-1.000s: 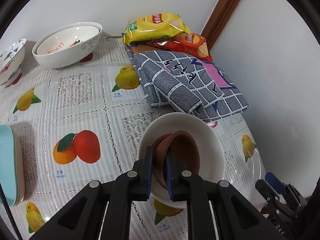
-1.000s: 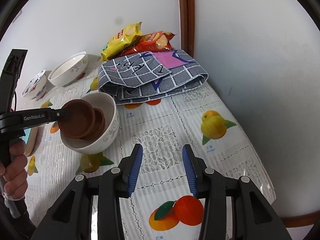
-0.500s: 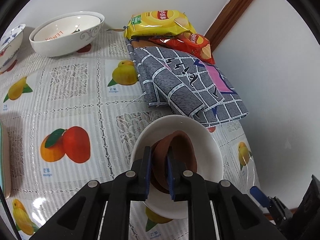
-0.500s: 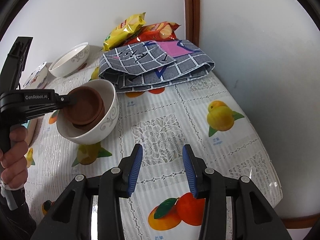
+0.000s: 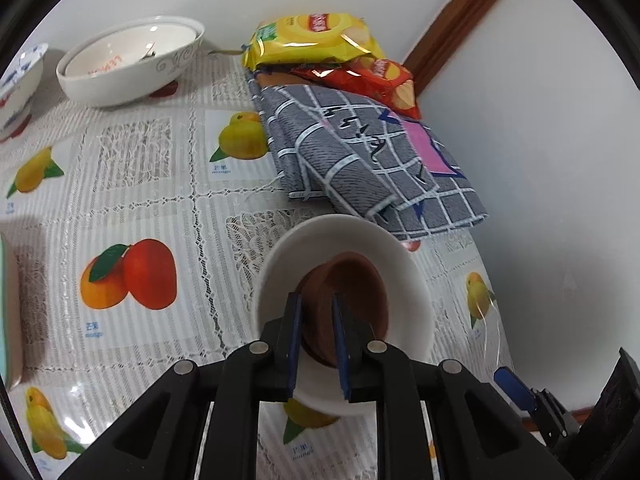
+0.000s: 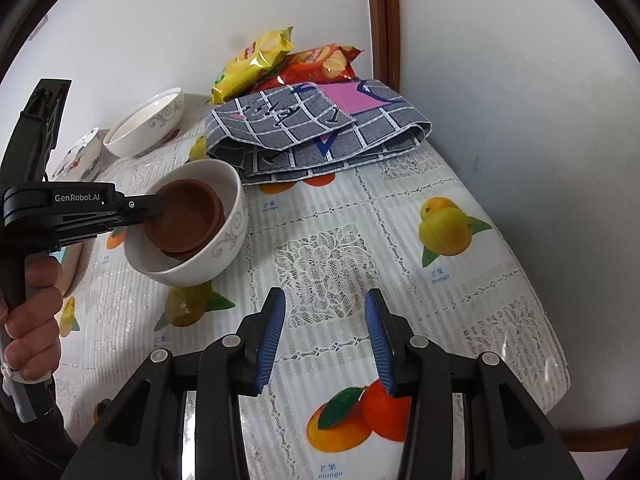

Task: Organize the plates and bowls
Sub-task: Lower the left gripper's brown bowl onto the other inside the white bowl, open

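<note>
A white bowl [image 5: 340, 226] [image 6: 226, 236] stands on the fruit-print tablecloth in front of a folded cloth. Two brown bowls lie nested inside it. My left gripper [image 5: 316, 300] [image 6: 154, 205] comes in from the left, shut on the near rim of the upper brown bowl [image 5: 356, 280] [image 6: 188, 212], which rests level in the lower one. The lower brown bowl shows only as a rim beneath it. My right gripper [image 6: 325, 300] hovers over bare tablecloth to the right of the white bowl, open with nothing between its fingers.
A large white bowl [image 5: 132, 64] with a smaller one nested inside and a blue-patterned bowl [image 5: 20, 80] stand at the back left. Snack packs [image 5: 312, 40] lie on the folded grey cloth [image 5: 360, 160] against the wall. Pale blue plates [image 5: 6, 308] sit at the left edge.
The upper brown bowl was tilted and raised over the white bowl; it has come down and now lies level in the lower brown bowl. The right gripper has stayed put.
</note>
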The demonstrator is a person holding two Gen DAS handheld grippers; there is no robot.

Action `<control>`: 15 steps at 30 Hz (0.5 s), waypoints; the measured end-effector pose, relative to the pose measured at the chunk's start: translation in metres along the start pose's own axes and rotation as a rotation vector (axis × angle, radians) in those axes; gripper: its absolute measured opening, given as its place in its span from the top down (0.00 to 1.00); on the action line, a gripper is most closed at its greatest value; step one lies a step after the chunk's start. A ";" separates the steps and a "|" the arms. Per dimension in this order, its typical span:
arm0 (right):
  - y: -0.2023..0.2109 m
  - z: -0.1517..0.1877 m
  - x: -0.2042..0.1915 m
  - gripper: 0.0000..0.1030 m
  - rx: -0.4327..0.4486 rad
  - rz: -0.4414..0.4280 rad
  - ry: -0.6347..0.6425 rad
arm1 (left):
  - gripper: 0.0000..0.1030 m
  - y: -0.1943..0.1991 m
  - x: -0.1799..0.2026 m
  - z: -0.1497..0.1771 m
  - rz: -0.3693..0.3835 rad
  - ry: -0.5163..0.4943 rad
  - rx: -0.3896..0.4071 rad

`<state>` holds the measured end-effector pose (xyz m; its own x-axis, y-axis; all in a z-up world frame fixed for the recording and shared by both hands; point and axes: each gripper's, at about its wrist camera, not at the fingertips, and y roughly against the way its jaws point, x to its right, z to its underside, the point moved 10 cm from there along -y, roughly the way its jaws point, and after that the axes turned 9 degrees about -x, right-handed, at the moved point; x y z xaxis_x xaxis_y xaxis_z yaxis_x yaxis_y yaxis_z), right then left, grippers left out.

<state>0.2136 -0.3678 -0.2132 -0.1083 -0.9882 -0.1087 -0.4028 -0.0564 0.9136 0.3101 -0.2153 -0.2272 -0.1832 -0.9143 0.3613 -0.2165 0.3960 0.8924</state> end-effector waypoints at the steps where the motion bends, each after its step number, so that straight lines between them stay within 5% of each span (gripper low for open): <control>1: 0.006 0.001 0.000 0.60 0.009 -0.002 -0.005 | 0.83 0.004 0.002 0.001 -0.002 -0.007 0.004; 3: 0.014 0.002 -0.001 0.60 0.018 0.000 -0.014 | 0.73 0.019 0.009 0.006 -0.010 -0.037 0.027; 10: 0.047 0.018 -0.018 0.53 0.007 -0.057 -0.030 | 0.73 0.068 0.012 0.035 -0.057 -0.096 0.094; 15: 0.075 0.030 -0.029 0.53 0.055 -0.014 -0.032 | 0.73 0.091 0.006 0.063 -0.068 -0.130 0.110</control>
<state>0.1598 -0.3390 -0.1536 -0.1313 -0.9822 -0.1343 -0.4534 -0.0609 0.8892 0.2289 -0.1797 -0.1608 -0.2856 -0.9234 0.2564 -0.3352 0.3468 0.8760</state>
